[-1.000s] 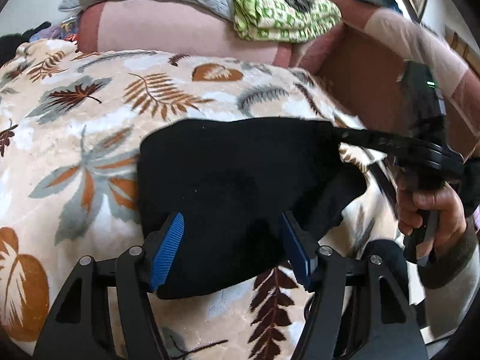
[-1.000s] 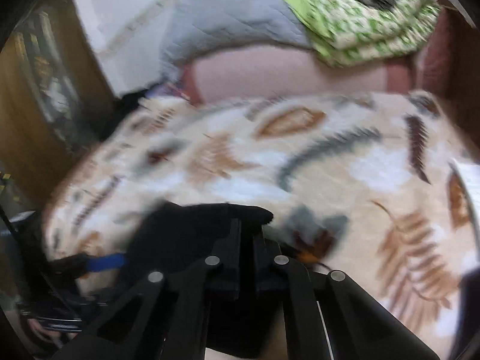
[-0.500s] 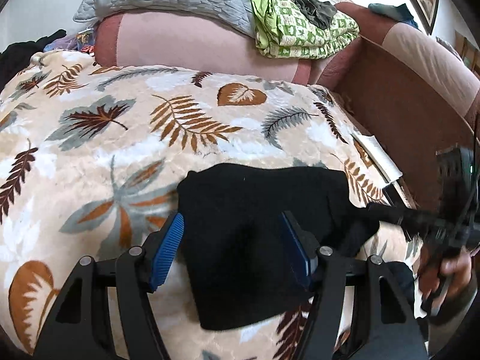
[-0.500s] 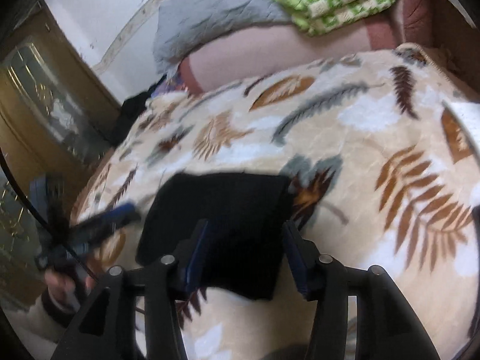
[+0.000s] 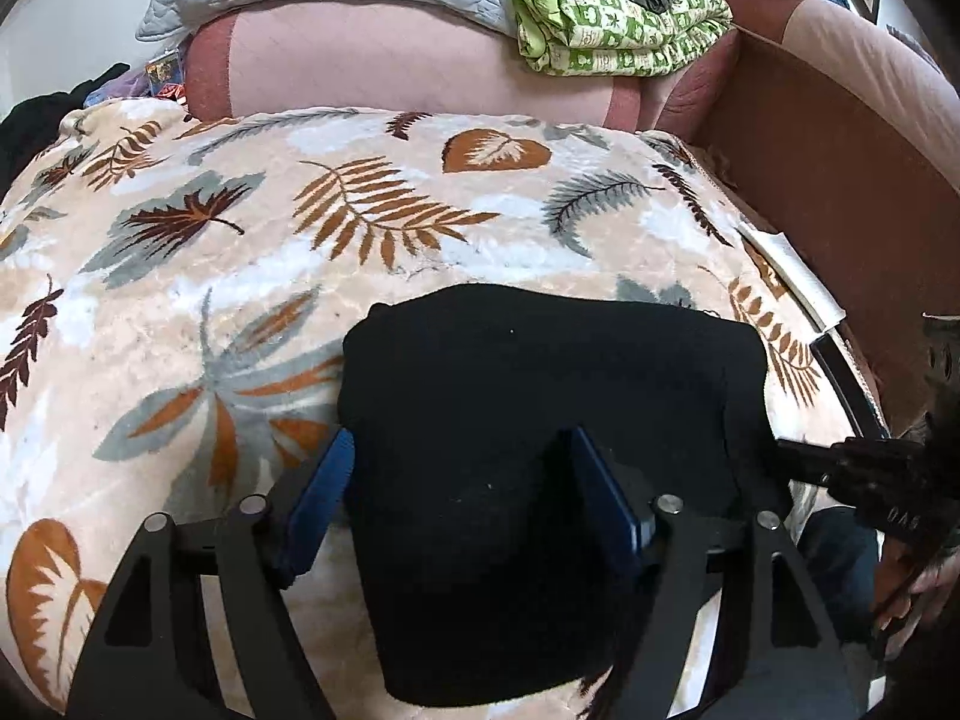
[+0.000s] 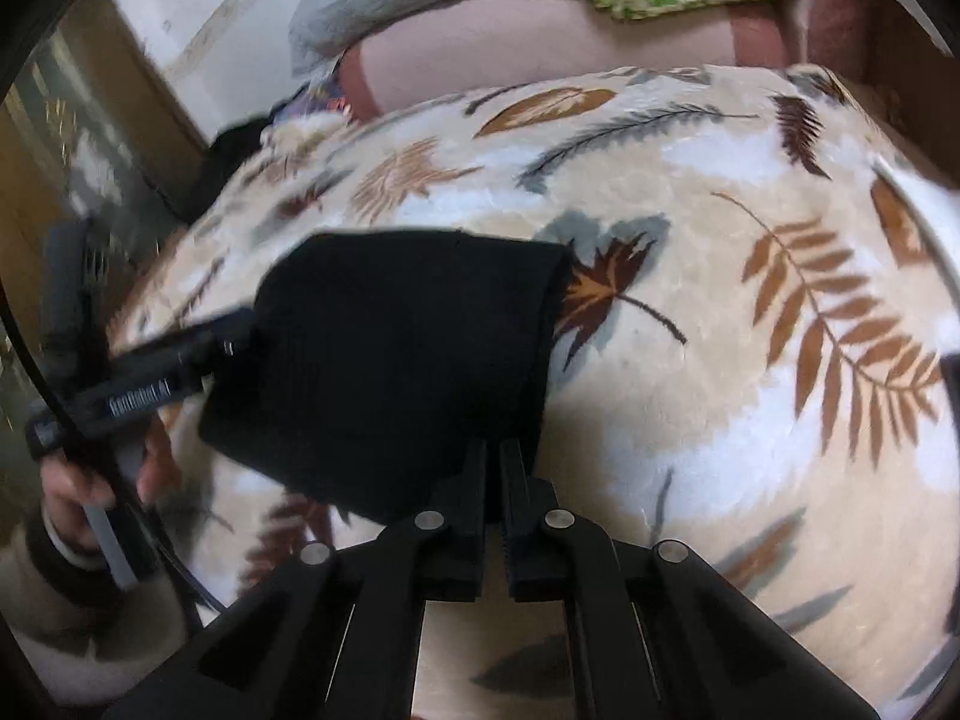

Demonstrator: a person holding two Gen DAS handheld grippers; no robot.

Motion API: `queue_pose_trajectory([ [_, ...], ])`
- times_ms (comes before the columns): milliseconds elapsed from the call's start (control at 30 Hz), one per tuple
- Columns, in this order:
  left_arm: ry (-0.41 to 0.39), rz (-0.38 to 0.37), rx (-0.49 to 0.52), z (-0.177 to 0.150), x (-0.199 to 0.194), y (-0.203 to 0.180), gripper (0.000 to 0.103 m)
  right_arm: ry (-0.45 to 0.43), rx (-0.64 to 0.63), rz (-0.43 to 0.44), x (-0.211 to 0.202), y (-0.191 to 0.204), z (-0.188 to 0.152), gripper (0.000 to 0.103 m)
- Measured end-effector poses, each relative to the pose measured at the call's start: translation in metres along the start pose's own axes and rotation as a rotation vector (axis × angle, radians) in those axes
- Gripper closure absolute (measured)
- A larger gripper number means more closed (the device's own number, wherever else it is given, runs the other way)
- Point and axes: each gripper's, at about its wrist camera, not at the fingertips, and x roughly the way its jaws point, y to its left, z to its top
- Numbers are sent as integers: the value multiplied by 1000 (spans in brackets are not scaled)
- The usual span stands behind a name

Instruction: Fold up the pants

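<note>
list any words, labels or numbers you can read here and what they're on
White lettering on the side of the left claw, seen from the right wrist view: too blurred to read.
Embossed letters on the side of the right claw, seen from the left wrist view: too dark and partial to read.
No text shows on the black pants, the leaf blanket or the green cloth.

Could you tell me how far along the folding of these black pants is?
The black pants already lie as a compact folded rectangle on the leaf-print blanket. The right gripper is shut at their near edge; whether it pinches fabric is unclear. The left gripper is open. At most, final tidying remains.
</note>
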Motion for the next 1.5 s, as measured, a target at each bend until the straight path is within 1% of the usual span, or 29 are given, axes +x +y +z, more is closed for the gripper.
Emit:
queue_pose_trajectory([
  [100, -10, -3, -22, 2, -7, 4, 29, -39, 2, -20, -14, 1, 7, 93],
  [133, -20, 3, -25, 3, -9, 5, 29, -56, 19, -14, -18, -1, 11, 82],
  [167, -26, 6, -28, 5, -11, 7, 29, -72, 38, -2, -20, -4, 14, 58],
  [200, -29, 11, -31, 5, -11, 8, 29, -90, 65, 6, -20, -7, 18, 47],
  [233, -26, 20, -32, 6, -9, 8, 29, -96, 77, 8, -18, -9, 22, 41],
  [333, -7, 39, -38, 8, -3, 9, 29, -75, 95, 25, 4, -10, 36, 41],
  [367, -5, 41, -40, 9, -1, 9, 29, -61, 101, 18, 14, -11, 40, 47],
  [400, -2, 43, -41, 9, 0, 10, 29, -45, 94, 15, 24, -10, 44, 55],
  [433, 0, 47, -42, 9, 2, 10, 29, -45, 74, -4, 30, -7, 48, 79],
  [467, 3, 51, -44, 10, 5, 10, 29, -55, 55, -24, 32, -4, 50, 89],
  [533, 7, 54, -48, 13, 9, 10, 29, -67, 24, -50, 33, -1, 58, 96],
  [633, 8, 49, -55, 18, 16, 10, 28, -70, 3, -80, 36, -1, 66, 96],
  [733, 5, 51, -54, 21, 23, 7, 24, -52, -9, -116, 44, -8, 61, 97],
  [800, -2, 60, -45, 21, 23, 4, 23, -48, 16, -101, 45, -15, 56, 96],
  [833, -5, 63, -43, 20, 23, 3, 22, -51, 35, -87, 42, -18, 54, 94],
  [867, -4, 64, -45, 19, 23, 4, 22, -53, 50, -76, 38, -20, 53, 89],
  [933, 0, 55, -60, 19, 20, 6, 22, -67, 73, -64, 27, -21, 53, 88],
  [1033, -1, 54, -86, 19, 12, 9, 22, -100, 41, -40, 6, -10, 50, 87],
  [1067, -5, 56, -91, 19, 9, 9, 22, -105, 25, -32, 1, -5, 49, 85],
  [1133, -14, 52, -101, 18, 2, 9, 22, -101, -6, -13, -5, 8, 45, 81],
  [1267, -32, 39, -98, 11, -14, 4, 22, -70, -57, 27, -5, 27, 32, 81],
  [1367, -31, 32, -79, 4, -18, -3, 22, -33, -103, -8, 4, 36, 19, 81],
  [1433, -15, 38, -62, -3, -15, -6, 22, -11, -114, -39, 10, 35, 10, 81],
  [1500, 12, 52, -54, -11, -7, -9, 22, -11, -105, -41, 12, 31, 2, 82],
])
